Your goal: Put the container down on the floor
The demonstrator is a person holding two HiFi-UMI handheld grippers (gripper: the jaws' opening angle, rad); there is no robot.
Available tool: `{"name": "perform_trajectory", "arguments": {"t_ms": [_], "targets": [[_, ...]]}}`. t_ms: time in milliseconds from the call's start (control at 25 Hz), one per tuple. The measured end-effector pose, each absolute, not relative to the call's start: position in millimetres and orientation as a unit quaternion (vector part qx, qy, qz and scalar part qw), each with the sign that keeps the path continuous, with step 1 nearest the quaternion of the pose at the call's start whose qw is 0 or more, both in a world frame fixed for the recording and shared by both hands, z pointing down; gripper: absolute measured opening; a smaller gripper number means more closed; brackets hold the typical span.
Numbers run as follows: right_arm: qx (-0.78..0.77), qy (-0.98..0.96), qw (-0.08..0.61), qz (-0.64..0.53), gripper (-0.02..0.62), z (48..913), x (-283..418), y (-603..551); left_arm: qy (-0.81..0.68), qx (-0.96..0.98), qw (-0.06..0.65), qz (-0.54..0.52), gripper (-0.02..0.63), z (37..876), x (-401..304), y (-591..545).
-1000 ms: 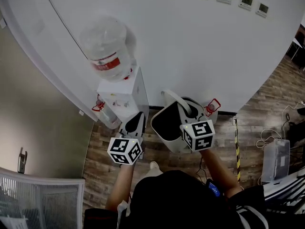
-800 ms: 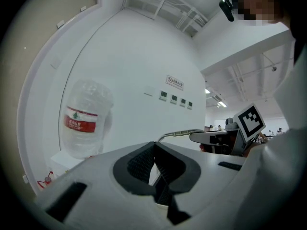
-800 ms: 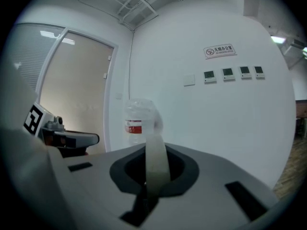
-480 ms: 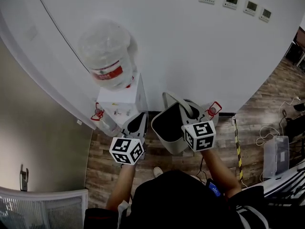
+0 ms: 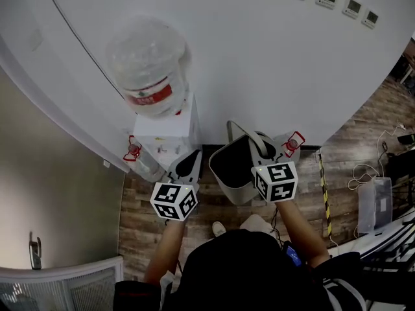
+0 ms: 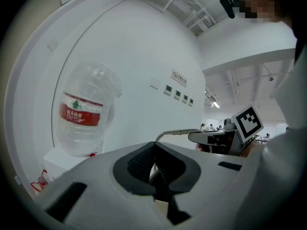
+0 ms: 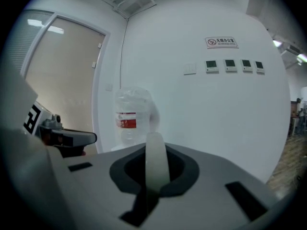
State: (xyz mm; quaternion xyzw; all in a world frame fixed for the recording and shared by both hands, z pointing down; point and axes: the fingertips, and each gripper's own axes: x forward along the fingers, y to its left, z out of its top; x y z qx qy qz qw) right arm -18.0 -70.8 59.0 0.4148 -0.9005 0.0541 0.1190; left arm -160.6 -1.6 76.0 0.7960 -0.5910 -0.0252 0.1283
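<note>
The right claw clamped the handle so the container hung above the floor; the left claw, at its nine o'clock, was closed and empty.

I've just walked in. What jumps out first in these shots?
The big upturned water bottle with a red label stands atop the white dispenser by the wall. Just right of it, a grey container is held by its pale handle in the shut right gripper.

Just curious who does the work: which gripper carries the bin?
The right gripper: its jaws grip the handle of the bin; the left gripper is beside it.
</note>
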Motion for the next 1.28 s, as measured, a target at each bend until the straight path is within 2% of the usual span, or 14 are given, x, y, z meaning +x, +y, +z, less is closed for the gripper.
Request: {"name": "perform_trajectory", "arguments": {"t_ms": [1280], "targets": [[0.385,-0.913,0.122,0.062,0.031,71.4,-17.6,-211.1,-0.598,0.787,0.153,-0.016,0.015,105.0,-133.4,-148.4]]}}
